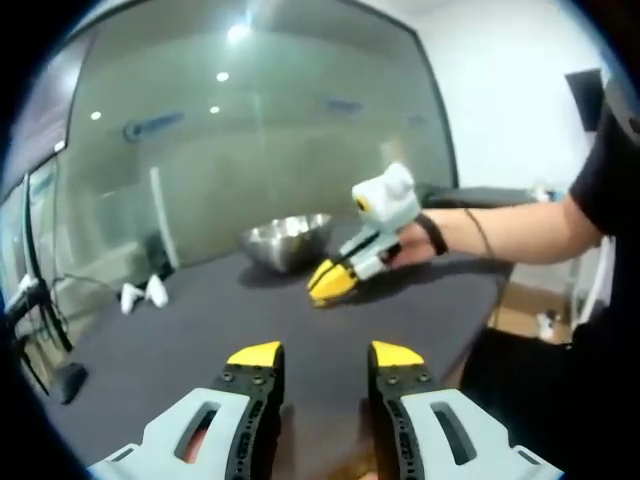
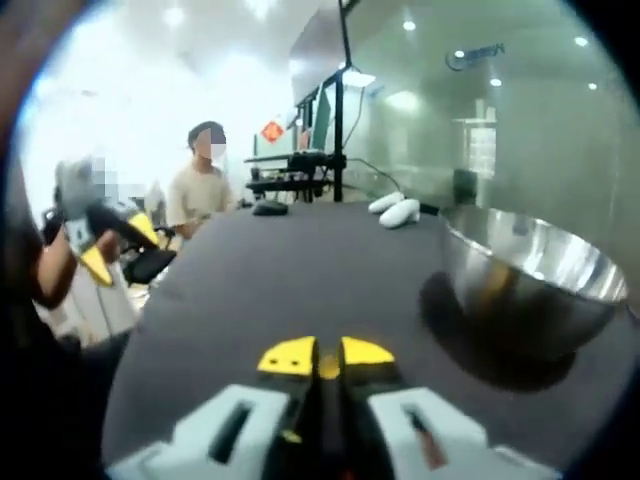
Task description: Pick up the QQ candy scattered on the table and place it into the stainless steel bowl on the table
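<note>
We work over a dark grey table [image 1: 150,340] with a matte top, set in an office with a long frosted glass wall [image 1: 250,130] lit by small ceiling spots. In the left gripper view, our left gripper [image 1: 325,356] hangs over the table with its yellow-tipped jaws spread wide and nothing between them. Beyond it the right gripper [image 1: 330,282] points its tips down at the tabletop near the stainless steel bowl [image 1: 288,239] — its jaws are pressed together. In the right gripper view, those closed tips [image 2: 327,356] hold a small yellowish bit at their seam (probably a QQ candy [image 2: 328,368], though it is too small to be sure). The bowl [image 2: 530,275] sits just ahead and to the right, casting a dark shadow. Two white controllers [image 2: 394,209] lie near the table's far edge, beside a black mouse [image 2: 269,208] — and a person [image 2: 203,190] in a beige shirt sits beyond.
</note>
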Demonstrator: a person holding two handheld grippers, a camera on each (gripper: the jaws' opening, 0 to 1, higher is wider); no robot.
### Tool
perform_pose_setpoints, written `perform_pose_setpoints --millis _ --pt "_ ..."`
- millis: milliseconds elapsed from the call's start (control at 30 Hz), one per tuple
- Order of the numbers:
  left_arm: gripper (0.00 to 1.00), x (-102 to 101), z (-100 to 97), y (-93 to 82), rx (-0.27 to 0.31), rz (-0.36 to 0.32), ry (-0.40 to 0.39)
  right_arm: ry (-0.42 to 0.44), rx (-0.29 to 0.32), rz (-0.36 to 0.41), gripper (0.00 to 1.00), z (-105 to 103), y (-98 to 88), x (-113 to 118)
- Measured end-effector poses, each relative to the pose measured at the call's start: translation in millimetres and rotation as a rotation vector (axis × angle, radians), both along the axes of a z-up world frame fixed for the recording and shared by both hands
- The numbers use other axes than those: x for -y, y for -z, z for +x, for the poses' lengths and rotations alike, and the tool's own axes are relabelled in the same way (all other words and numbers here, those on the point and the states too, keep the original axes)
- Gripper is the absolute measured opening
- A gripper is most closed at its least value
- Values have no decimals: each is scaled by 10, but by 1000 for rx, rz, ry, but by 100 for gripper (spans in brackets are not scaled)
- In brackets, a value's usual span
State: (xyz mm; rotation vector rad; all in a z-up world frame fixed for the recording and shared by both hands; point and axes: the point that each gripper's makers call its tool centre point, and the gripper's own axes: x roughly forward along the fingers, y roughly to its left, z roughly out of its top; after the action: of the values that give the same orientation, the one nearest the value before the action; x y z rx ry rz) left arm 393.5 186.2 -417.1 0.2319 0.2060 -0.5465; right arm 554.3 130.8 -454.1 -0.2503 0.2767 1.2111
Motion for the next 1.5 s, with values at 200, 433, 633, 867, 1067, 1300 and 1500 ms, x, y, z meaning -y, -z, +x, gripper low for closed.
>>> perform_pose_setpoints --millis 200,433,633,867,1067,1300,1500 --pt "35 44 1 -55 9 -2 11 27 2 36 6 20 -153 68" --pt "35 48 -21 -66 13 2 13 -24 -17 -24 15 -86 57 -30" --pt "35 11 -55 -56 12 -3 2 -27 -27 -50 16 -91 161 -66" --pt "35 -22 -61 -35 9 -6 -9 -14 -36 -49 16 -57 206 -74" --pt "35 -17 -57 -29 8 -7 -6 -10 -44 -66 9 -32 275 -56" --pt "35 -34 -32 -12 5 -10 -7 0 -47 -56 9 -24 264 -43" --pt "35 -32 -27 -19 5 -8 -6 4 -49 -49 9 -48 240 -37"
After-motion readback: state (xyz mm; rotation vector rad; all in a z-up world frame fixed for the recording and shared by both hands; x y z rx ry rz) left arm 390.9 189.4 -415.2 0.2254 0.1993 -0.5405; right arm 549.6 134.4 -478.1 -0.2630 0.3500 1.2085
